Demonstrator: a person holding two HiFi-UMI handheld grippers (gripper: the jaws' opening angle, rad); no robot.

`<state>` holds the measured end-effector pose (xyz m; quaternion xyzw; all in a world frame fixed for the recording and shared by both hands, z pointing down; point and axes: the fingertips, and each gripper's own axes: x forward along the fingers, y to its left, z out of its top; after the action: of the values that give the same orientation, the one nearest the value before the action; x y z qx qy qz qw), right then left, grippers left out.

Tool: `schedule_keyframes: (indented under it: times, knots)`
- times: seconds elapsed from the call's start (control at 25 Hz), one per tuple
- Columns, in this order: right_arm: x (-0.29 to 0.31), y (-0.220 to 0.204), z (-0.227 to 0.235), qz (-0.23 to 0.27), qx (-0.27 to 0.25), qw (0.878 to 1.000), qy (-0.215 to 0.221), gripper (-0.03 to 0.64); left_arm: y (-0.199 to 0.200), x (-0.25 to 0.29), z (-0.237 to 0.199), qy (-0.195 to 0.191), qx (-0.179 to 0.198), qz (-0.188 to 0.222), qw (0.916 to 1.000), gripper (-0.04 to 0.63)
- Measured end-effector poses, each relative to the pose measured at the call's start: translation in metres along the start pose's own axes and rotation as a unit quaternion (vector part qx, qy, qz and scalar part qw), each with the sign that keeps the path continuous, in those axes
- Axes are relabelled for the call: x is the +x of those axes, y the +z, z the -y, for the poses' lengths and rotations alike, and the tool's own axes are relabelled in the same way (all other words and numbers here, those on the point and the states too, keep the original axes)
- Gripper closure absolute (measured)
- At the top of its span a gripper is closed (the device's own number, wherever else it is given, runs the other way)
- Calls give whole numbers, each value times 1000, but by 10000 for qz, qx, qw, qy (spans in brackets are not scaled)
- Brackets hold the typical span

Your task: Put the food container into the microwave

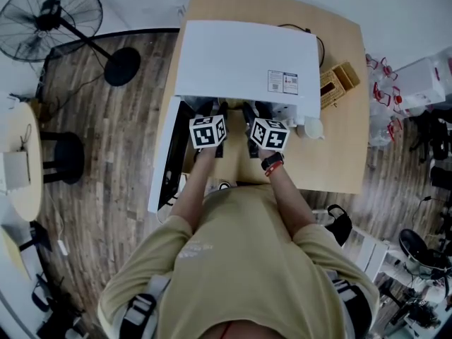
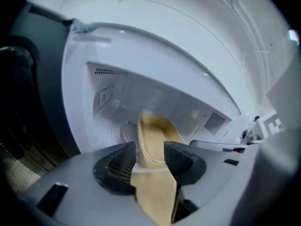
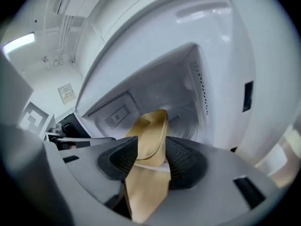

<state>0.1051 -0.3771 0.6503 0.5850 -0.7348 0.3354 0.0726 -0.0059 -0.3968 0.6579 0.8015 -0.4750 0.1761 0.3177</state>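
Microwave (image 1: 244, 58): casing was smooth white with a satin look; cavity walls were glossy white, with perforated vent patches. Food container (image 2: 153, 140) was tan, matt and smooth; paper pulp or plastic could not be told. Left gripper (image 2: 150, 159) and right gripper (image 3: 151, 157) had grey matt plastic bodies; pads (image 2: 117, 166) were black, grid-textured and rubbery-looking. Table (image 1: 339, 154) was pale smooth wood. Floor (image 1: 120, 161) was dark grained planks. Shirt (image 1: 240, 260) was matt cloth.

The microwave (image 1: 244, 55) cavity (image 2: 155, 95) lies open and roomy mid-frame; its swung-out door (image 1: 161, 168) blocks the left.
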Motion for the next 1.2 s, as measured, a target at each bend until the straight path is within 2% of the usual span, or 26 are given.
schedule_keyframes:
  times: [0.2, 0.44, 0.68, 0.96, 1.2]
  knots:
    - [-27, -4, -7, 138, -86, 9999, 47, 425, -4, -26, 10, 36, 130, 192, 9997, 405]
    - [-62, -6, -21, 369, -449, 9983, 27, 440, -9, -60, 26, -18, 367, 514, 9980, 413]
    - [-96, 1, -32, 724, -739, 9946, -49, 471, -9, -95, 34, 39, 528, 945, 9941, 486]
    - [-130, 4, -46, 1005, -1009, 9897, -128, 514, -6, -134, 37, 98, 661, 1432, 9874, 536]
    - [-150, 11, -52, 1282, -1159, 9847, -216, 563, 0, -154, 53, -101, 1006, 1754, 9793, 565]
